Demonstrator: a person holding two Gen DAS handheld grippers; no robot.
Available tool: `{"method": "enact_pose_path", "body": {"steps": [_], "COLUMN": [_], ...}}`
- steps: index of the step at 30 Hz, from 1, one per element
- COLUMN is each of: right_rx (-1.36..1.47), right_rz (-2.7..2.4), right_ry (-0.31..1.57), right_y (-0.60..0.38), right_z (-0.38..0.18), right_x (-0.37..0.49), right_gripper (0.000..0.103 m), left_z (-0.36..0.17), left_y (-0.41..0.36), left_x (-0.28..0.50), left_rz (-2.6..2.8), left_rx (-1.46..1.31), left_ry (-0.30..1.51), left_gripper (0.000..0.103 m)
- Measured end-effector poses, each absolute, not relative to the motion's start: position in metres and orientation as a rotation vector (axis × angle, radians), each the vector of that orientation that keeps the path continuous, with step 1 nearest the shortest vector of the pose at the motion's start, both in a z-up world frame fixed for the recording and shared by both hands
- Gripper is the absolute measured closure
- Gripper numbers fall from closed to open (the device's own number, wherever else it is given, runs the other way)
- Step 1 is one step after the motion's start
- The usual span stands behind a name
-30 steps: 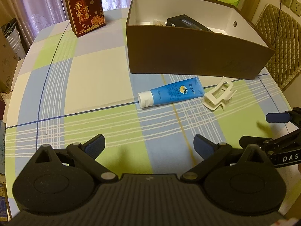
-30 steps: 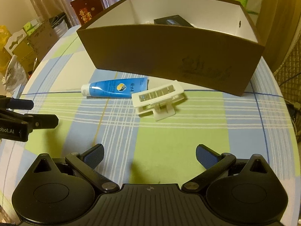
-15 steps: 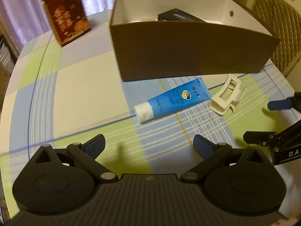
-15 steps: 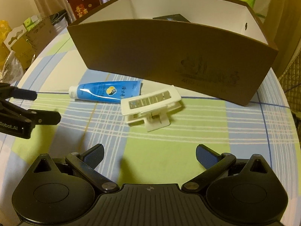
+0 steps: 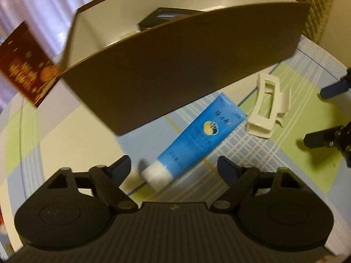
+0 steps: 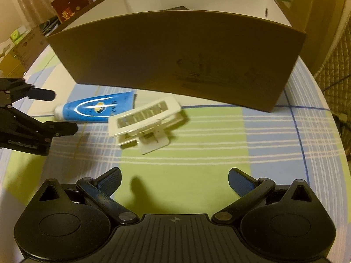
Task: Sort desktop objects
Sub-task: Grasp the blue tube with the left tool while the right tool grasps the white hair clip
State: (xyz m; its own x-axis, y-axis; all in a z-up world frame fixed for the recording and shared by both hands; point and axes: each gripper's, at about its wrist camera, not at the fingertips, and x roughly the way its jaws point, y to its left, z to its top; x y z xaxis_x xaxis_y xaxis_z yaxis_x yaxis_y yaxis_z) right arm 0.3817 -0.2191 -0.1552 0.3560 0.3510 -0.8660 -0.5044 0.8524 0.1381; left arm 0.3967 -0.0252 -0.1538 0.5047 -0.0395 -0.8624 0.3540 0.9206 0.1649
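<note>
A blue tube with a white cap point(image 5: 193, 142) lies on the checked tablecloth, its cap end just ahead of my open left gripper point(image 5: 174, 168). Beside it rests a white hair claw clip point(image 5: 266, 107). The right wrist view shows the tube point(image 6: 96, 109) at left and the clip point(image 6: 147, 120) ahead of my open right gripper point(image 6: 174, 179), a short way off. Neither gripper holds anything. Behind both objects stands a brown cardboard box point(image 5: 175, 65) with a white inside; a black item point(image 5: 160, 18) lies in it. The left gripper point(image 6: 50, 111) appears at the right view's left edge.
A dark red carton with gold print point(image 5: 24, 65) stands left of the box. A quilted chair back point(image 6: 337, 65) is off the table's right edge. Cardboard boxes point(image 6: 15, 50) sit beyond the table at left. The box point(image 6: 175, 61) blocks the way ahead.
Both grippers have moved forward and lower toward the table. The left one has closed in on the tube's cap end and tilted; the right one has neared the clip. Both stay open.
</note>
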Motion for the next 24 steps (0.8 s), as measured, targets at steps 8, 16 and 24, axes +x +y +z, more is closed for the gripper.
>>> {"method": "enact_pose_path", "body": {"steps": [8,16,24], "right_rx": [-0.141,-0.171,-0.228], "right_rz": [0.534,0.621,0.725], "right_ry": [1.08,1.008,0.921], "right_y": [-0.229,-0.214,-0.188], "right_z": [-0.157,-0.155,-0.159], "right_x": [0.381,0.38,0.394], "right_gripper": [0.002,0.002,0.002], "left_z": [-0.16,-0.158,-0.16], "left_y": [-0.025,-0.001,0.052], "left_x": [0.399,0.37,0.34], "left_rz": [-0.309,-0.242,0.044], "left_rx": [0.334,0.233,-0.05], "left_ry": [1.033,1.071,1.14], "left_gripper": [0.063,0.075,0.077]}}
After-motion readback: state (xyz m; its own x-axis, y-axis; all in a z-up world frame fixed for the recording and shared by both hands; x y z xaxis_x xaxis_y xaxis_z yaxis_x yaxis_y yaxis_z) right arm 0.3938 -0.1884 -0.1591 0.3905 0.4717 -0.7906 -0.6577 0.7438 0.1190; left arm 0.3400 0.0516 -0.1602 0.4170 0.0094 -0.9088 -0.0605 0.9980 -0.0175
